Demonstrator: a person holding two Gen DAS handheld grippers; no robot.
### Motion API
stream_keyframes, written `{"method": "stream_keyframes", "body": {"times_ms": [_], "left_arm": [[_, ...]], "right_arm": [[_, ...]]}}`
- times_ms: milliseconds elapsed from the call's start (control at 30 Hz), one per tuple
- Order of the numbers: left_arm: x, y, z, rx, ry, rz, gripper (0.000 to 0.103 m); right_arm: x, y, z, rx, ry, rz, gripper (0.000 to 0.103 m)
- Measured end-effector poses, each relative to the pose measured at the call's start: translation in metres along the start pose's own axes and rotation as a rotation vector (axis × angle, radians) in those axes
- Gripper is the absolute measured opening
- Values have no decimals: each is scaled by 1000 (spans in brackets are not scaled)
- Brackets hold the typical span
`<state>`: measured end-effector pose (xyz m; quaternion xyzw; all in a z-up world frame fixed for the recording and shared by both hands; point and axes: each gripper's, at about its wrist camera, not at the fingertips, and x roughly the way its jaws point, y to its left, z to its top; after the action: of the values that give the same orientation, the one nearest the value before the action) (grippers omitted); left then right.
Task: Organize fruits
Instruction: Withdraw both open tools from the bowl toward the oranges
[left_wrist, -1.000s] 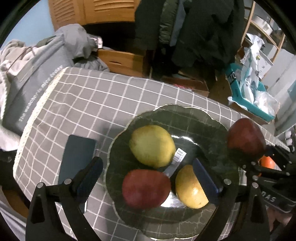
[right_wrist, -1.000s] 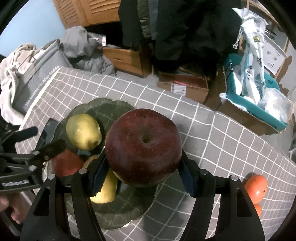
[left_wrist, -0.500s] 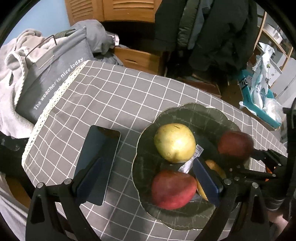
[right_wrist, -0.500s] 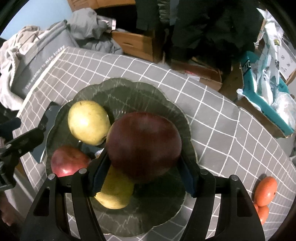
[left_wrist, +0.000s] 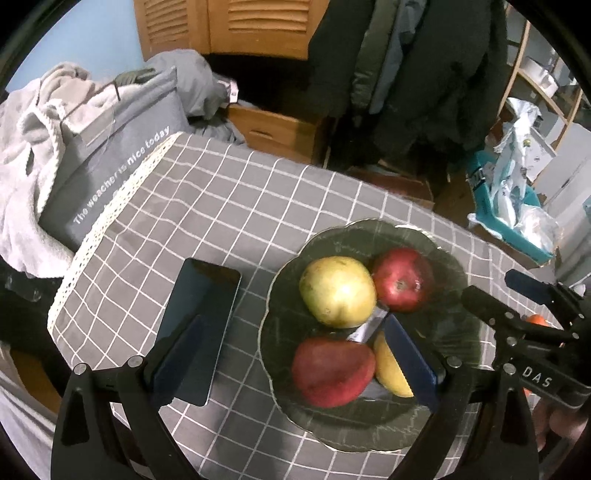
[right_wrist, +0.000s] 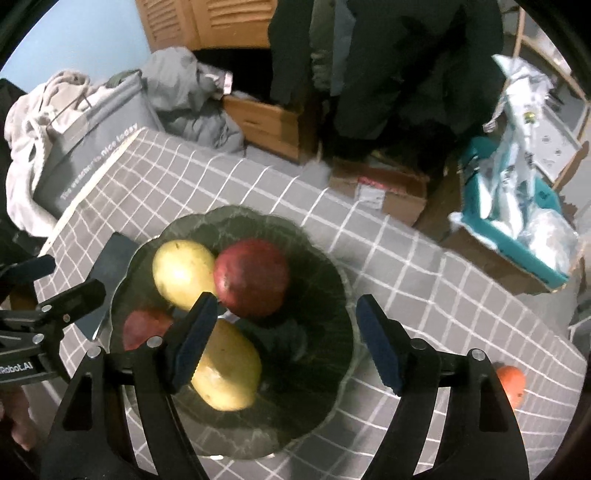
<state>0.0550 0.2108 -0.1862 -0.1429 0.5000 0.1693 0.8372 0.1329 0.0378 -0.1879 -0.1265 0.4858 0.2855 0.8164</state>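
Over on the left of the counter (left_wrist: 236, 206), under its grey checked cloth, a dark phone (left_wrist: 199, 325) lies flat, and the left claw (left_wrist: 295, 365) hangs above with its jaws spread wide, nothing between them: one blue pad over the phone, the other over the dish. Next along, the dark green scalloped plate (right_wrist: 325, 354) sits just beside the phone, and it's carrying four fruits. A yellow-green pear (right_wrist: 181, 273) at the back left, touching the dark red apple (right_wrist: 253, 277) right beside it, which rests free on the plate. Closer in, a second red fruit (left_wrist: 332, 371) on the left and a long yellow mango (right_wrist: 227, 369) beside it, with a small barcode label (left_wrist: 367, 326) lying among them. Now the right claw (right_wrist: 286, 341): its jaws have just been opening, and they stand released and apart above the plate, the dark red apple beyond the tips and no longer between the pads. Left pad overlaps the mango in its own view; whether it touches, I can't tell. Far right, well apart from the plate, an orange (right_wrist: 511, 384) sits on the cloth near the counter's edge.
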Motion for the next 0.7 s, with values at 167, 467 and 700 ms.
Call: {"method": "stream_keyframes", "body": {"times_ms": [167, 467, 700], "left_arm": [[-18, -14, 2, 22, -38, -23, 99], [-54, -40, 0, 77, -106, -65, 99], [-85, -64, -3, 129, -168, -89, 101]], "right_arm": [[-30, -11, -1, 11, -57, -31, 78], [-85, -40, -9, 61, -153, -59, 78], [-126, -56, -17, 82, -214, -86, 79]]}}
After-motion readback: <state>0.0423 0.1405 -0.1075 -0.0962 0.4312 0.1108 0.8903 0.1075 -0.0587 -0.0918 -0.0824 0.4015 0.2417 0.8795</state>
